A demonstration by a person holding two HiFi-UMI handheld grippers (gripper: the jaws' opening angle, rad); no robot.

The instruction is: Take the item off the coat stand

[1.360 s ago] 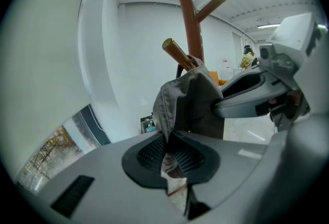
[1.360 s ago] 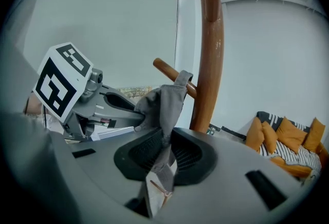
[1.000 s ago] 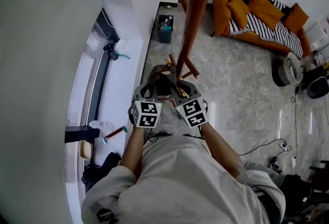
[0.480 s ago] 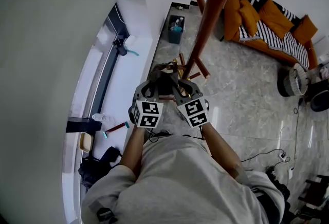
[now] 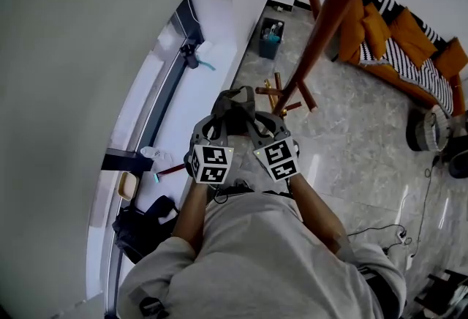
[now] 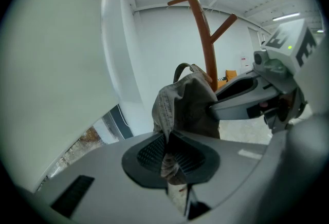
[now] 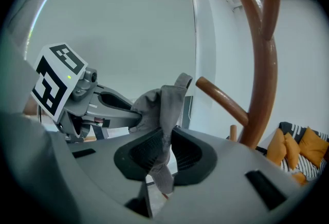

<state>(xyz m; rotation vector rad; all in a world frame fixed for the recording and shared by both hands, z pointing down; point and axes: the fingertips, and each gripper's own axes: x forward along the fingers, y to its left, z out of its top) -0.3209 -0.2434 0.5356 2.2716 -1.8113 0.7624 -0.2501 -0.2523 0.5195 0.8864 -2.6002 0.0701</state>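
the left tongs (image 6: 172, 153) and the right tongs (image 7: 162, 153) each clamp an edge of the grey cloth item (image 5: 235, 109), sharing its weight; it hangs between them, apparently clear of the coat stand (image 5: 333, 14) ahead.

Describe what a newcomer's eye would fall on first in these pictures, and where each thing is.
First, the crumpled grey cloth item at the centre, pinched by the left gripper and the right gripper, both with jaws shut on the fabric. Then the tall reddish-brown wooden coat stand rising just behind it, and the orange cushions at the head view's upper right.
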